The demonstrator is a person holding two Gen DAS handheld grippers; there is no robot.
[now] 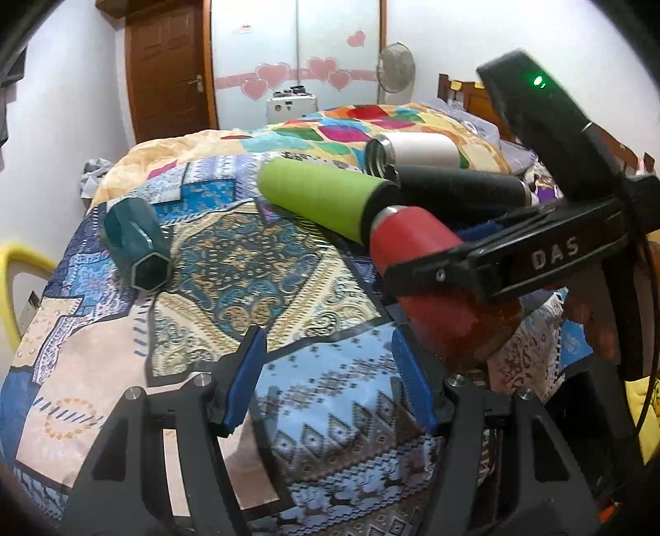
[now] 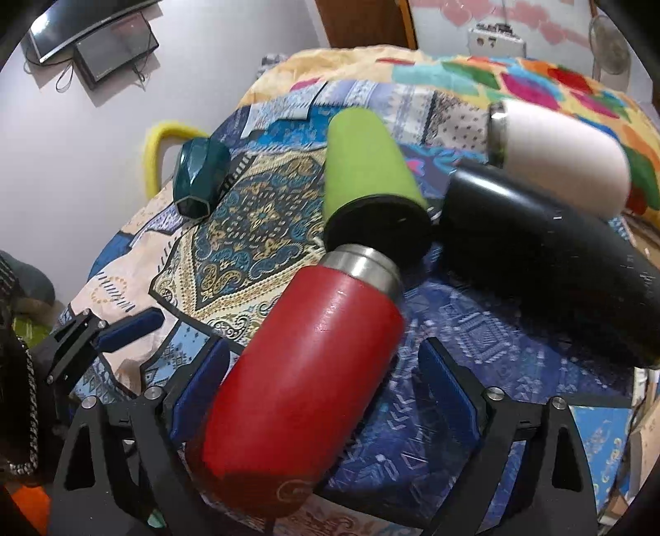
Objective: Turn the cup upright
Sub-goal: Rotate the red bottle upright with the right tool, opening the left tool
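Several cups lie on their sides on a patterned bedspread [image 1: 231,255]: a red flask [image 2: 301,379], a green cup [image 2: 363,165], a black flask [image 2: 548,264], a white cup [image 2: 565,161] and a dark teal hexagonal cup [image 1: 138,243]. My right gripper [image 2: 326,391] is open, its blue pads on either side of the red flask with a gap on the right. In the left wrist view the right gripper [image 1: 507,259] straddles the red flask [image 1: 412,243]. My left gripper [image 1: 330,371] is open and empty, above the bedspread.
A yellow chair [image 2: 154,144] stands beside the bed. A wooden door [image 1: 169,74], a fan [image 1: 396,68] and a white appliance [image 1: 291,105] are behind the bed. A monitor [image 2: 95,37] hangs on the wall.
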